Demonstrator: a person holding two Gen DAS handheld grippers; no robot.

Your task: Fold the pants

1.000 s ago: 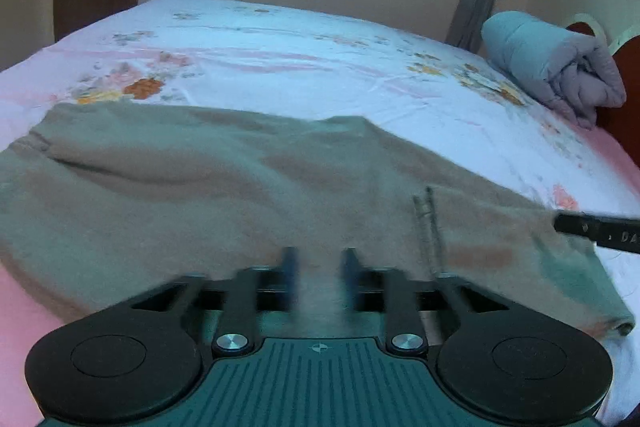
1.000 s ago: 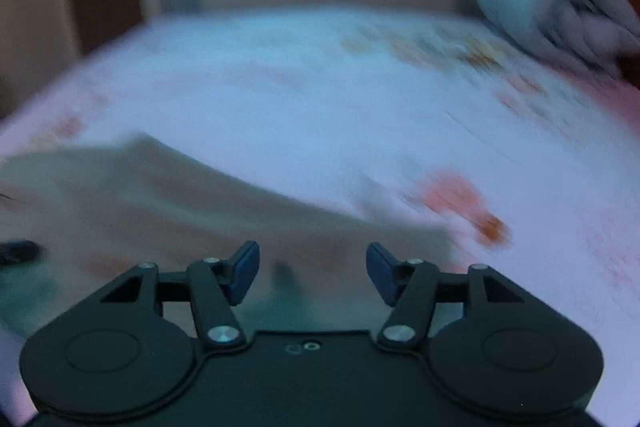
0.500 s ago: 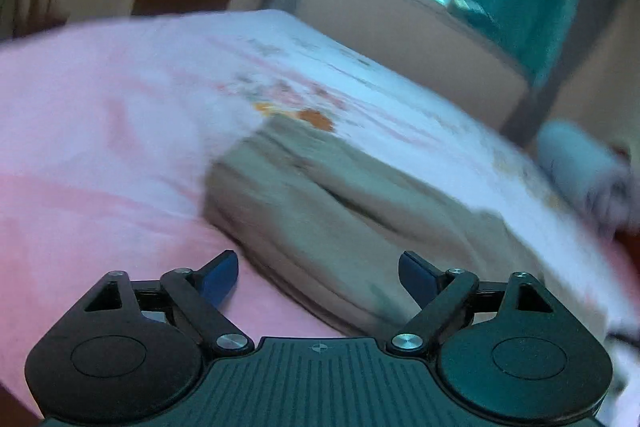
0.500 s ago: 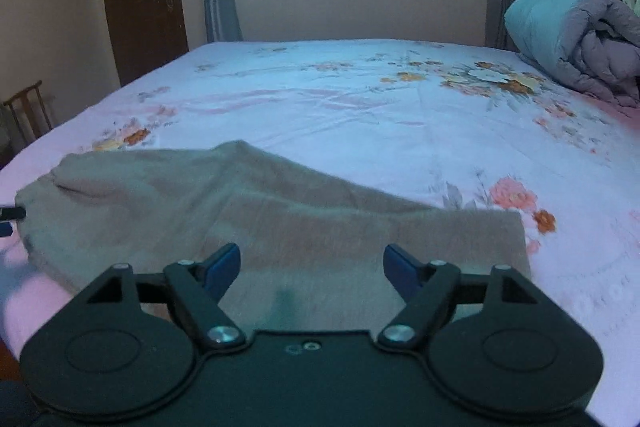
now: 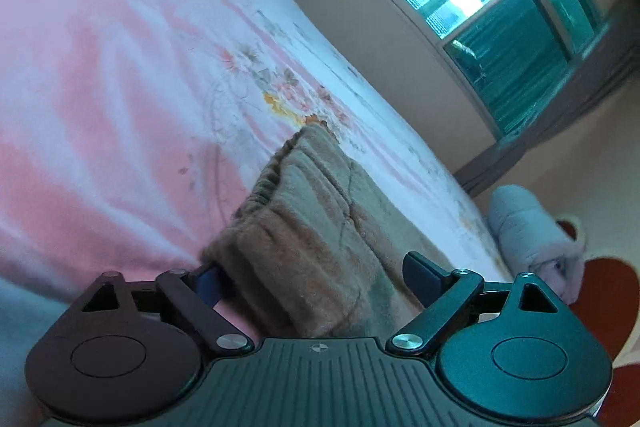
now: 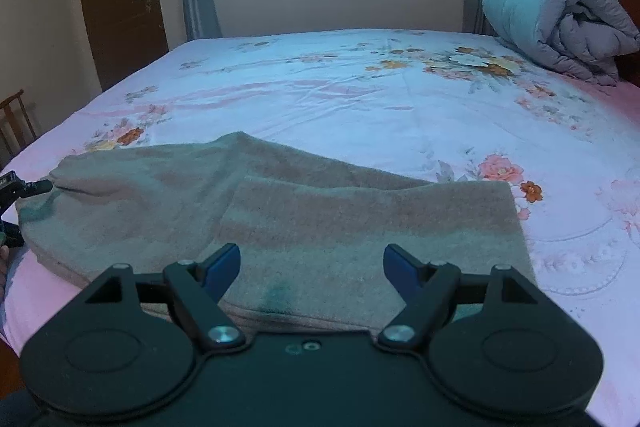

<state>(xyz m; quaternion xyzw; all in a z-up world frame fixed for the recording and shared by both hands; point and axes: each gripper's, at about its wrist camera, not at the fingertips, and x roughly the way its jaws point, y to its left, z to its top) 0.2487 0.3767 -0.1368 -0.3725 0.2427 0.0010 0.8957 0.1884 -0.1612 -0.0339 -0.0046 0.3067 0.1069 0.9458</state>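
Note:
Tan fleece pants lie folded lengthwise on the near part of the bed, leg ends to the right, waistband to the left. In the left wrist view the gathered waistband lies between my open left gripper's jaws; its left pad is half hidden behind the cloth edge. My right gripper is open and empty, just above the near edge of the leg part. The left gripper also shows at the left edge of the right wrist view, beside the waistband.
The bed has a pink floral sheet. A rolled grey quilt lies at the far right by the headboard. A window and curtains are behind the bed, a brown door at the left, a wooden chair beside the bed.
My left gripper opened and swung left to the waistband end, tilting sideways, and now straddles it. My right gripper opened wider and steadied over the leg part.

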